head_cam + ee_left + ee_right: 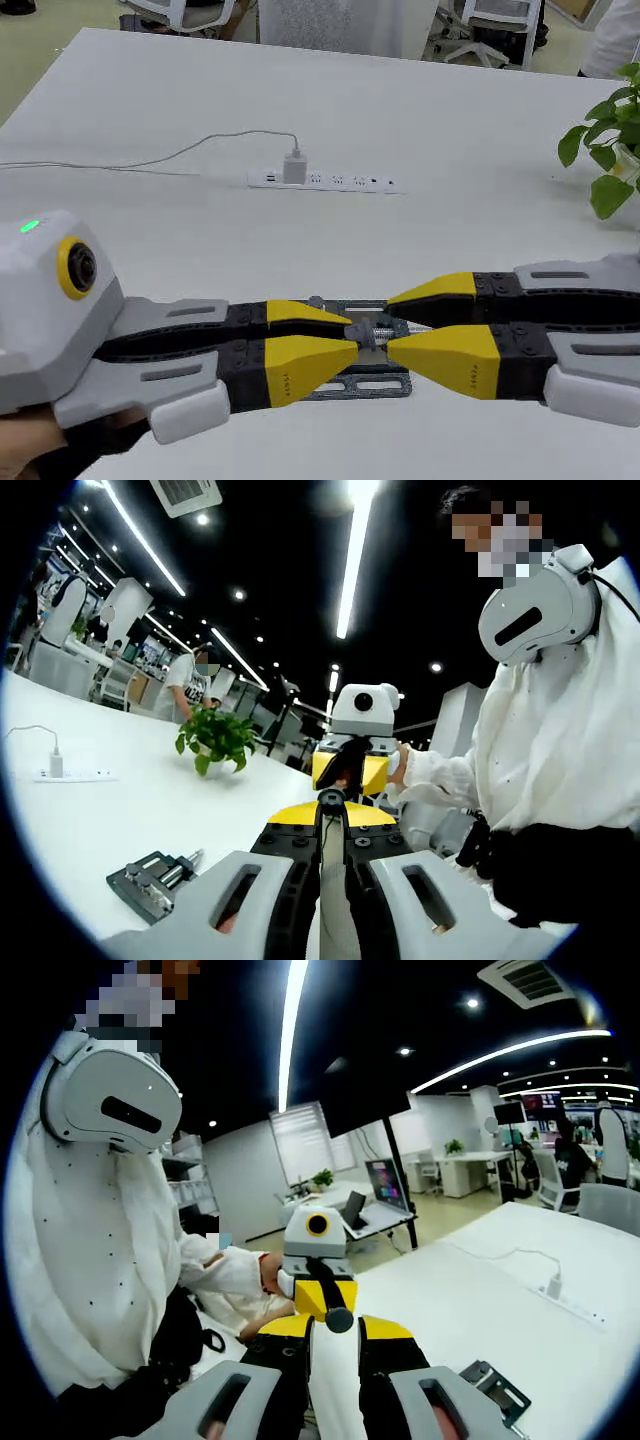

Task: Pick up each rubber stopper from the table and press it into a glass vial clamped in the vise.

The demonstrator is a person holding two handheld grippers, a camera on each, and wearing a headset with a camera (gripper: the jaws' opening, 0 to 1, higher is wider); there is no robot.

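Head view: white table (300,90), with the left gripper (353,334) and right gripper (390,322) nose to nose over the vise (375,383).
The table also carries a potted plant (605,150) at its right edge and a power strip (320,180) well apart from the work. The left gripper reaches in from the left, its yellow jaws pinched nearly together on the rubber stopper (364,334). The right gripper faces it with its jaws standing apart, gripping nothing. The vise lies flat on the table beneath both sets of tips. The rubber stopper, small and dark grey, sits at the left gripper's tips above the vise; the right gripper view shows it as a round knob.
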